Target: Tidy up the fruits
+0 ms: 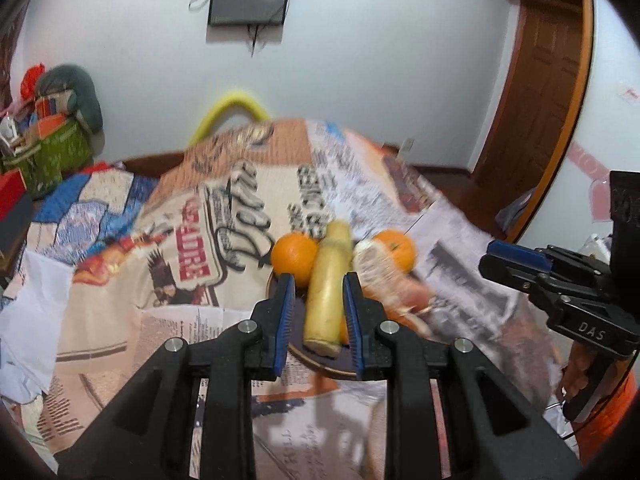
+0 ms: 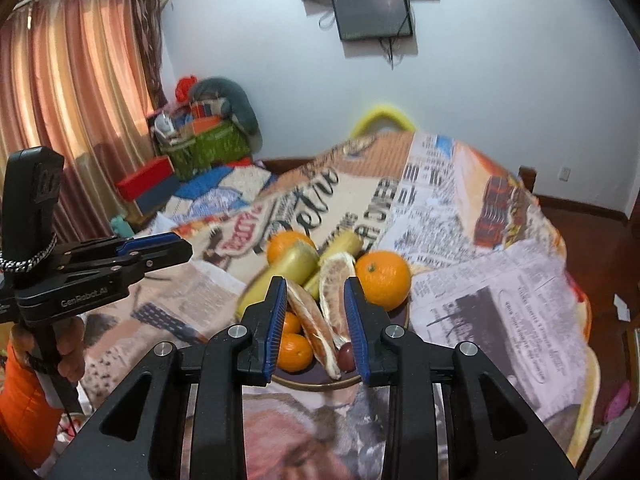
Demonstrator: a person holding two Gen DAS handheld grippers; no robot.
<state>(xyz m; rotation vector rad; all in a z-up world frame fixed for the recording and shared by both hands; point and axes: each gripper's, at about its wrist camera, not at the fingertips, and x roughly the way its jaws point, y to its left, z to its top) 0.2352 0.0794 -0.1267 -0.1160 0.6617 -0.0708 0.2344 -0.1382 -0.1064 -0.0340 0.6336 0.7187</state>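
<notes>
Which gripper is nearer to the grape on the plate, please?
Right. The right gripper is open just above the grape; the left gripper is over the banana, across the plate.

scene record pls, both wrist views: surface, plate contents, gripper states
surface: table covered in newspaper
plate: dark, gold rim
contents: oranges, yellowish cut stalks, peeled citrus segments, small dark fruit
left gripper: open, fingers either side of a stalk, no contact visible
right gripper: open, over the segments
</notes>
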